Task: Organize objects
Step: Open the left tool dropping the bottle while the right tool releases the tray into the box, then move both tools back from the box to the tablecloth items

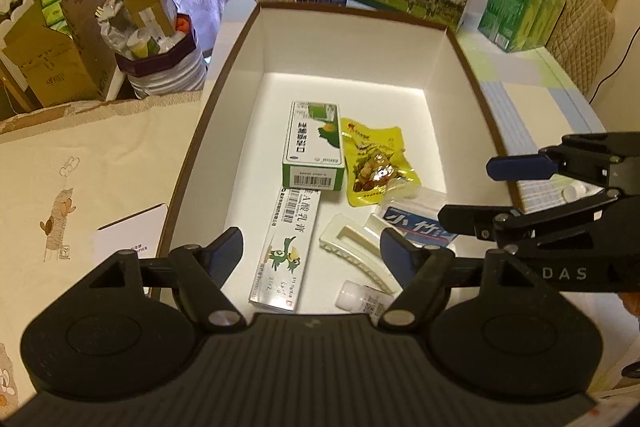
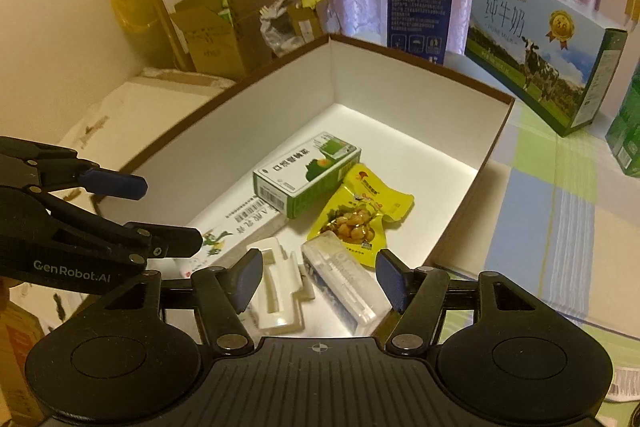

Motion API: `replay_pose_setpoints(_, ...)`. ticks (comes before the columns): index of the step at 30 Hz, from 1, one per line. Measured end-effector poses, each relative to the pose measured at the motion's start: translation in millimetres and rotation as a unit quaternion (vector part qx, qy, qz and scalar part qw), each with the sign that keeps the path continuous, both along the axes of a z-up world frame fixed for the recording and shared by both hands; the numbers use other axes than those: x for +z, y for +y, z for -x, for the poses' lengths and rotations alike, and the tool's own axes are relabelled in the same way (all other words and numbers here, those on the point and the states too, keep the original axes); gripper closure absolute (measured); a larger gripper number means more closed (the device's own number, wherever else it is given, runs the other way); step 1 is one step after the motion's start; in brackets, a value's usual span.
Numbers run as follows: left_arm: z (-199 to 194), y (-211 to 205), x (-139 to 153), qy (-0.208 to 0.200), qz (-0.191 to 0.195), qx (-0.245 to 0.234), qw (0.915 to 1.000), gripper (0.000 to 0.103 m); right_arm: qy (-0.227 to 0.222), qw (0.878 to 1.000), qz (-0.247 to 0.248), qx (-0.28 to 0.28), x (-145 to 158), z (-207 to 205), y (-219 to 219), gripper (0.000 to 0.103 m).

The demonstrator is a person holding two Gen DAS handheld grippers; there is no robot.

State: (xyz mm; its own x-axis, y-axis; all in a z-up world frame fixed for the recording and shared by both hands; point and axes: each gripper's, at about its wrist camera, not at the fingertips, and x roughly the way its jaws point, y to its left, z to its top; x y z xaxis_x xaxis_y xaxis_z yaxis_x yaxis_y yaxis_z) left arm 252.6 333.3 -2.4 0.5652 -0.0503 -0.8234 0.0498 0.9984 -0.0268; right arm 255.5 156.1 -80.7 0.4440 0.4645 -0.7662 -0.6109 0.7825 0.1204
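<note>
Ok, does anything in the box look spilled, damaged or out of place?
Nothing spilled or damaged. Items in the white box just lie jumbled: the green carton overlaps the long ointment box, which sits askew.

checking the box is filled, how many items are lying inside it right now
6 visible: green-and-white carton, yellow snack pouch, long white ointment carton, white plastic clip, clear packet with blue label, small white bottle. Grippers may hide more.
</note>
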Motion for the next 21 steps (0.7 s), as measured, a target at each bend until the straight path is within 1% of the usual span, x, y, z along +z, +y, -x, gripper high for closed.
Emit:
replay_pose_setpoints(5,16.7,-11.6,13.8,-0.015,0.005,0.000,0.9999,0.029,-0.007,1.000,-0.019,-0.003,12.6,15.5,-16.2,0.043)
replay_pose_setpoints(10,32.6,-29.3,20.8,-0.022,0.014,-0.005,0.9997,0.028,-0.008,0.999,-0.032,-0.011,22.3,29.5,-37.4,0.042)
replay_pose_setpoints(15,44.8,-52.7,21.8,-0.021,0.023,-0.013,0.9994,0.028,-0.007,0.999,-0.041,-0.023,29.0,43.1,-66.5,0.042)
replay_pose_setpoints(21,52.4,-89.7,19.6,-0.016,0.029,-0.027,0.9991,0.028,0.002,0.998,-0.049,-0.046,29.7,53.3,-108.5,0.042)
